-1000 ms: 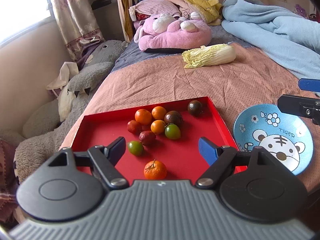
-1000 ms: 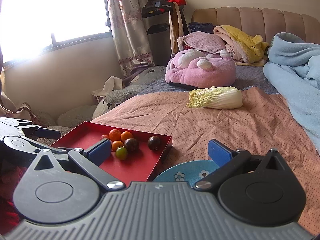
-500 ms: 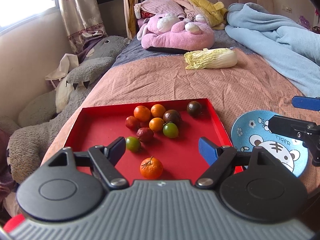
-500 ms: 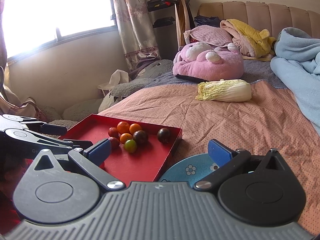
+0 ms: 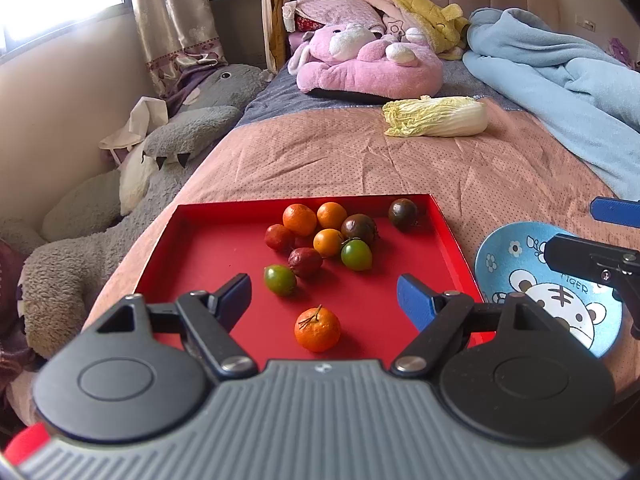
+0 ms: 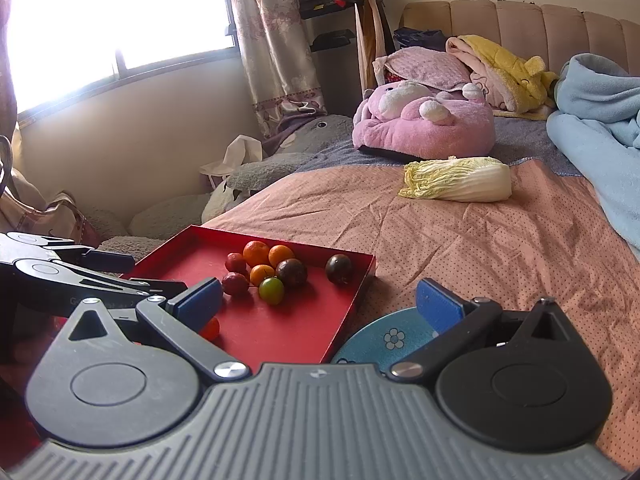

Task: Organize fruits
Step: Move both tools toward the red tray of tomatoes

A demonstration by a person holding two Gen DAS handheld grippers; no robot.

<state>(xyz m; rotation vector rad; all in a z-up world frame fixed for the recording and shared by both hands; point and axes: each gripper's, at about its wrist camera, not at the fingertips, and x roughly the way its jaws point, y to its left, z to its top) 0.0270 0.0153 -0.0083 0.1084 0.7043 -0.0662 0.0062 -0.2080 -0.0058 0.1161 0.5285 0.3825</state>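
Red cardboard tray (image 5: 208, 248) lying on the pink bedspread (image 5: 360, 160), holding ten small fruits; blue tiger plate (image 5: 520, 264) just beside its right edge. Left gripper (image 5: 324, 294) hangs over the tray's near end with jaws spread wide and nothing between them, the stemmed orange mandarin (image 5: 317, 329) lying alone just below the gap. Right gripper (image 6: 318, 304) is likewise open and empty, poised above the plate's near rim. The remaining fruits sit in a loose cluster further back: a green tomato (image 5: 280, 279) nearest, a dark plum (image 5: 403, 214) apart by the far right corner. Judged step: picking the mandarin for transfer to the plate. Good practice would be to lower straight down, centre the fruit between both pads, and close gently, since round fruit may roll on the smooth tray floor. A Chinese cabbage (image 5: 436, 117) lies well beyond.
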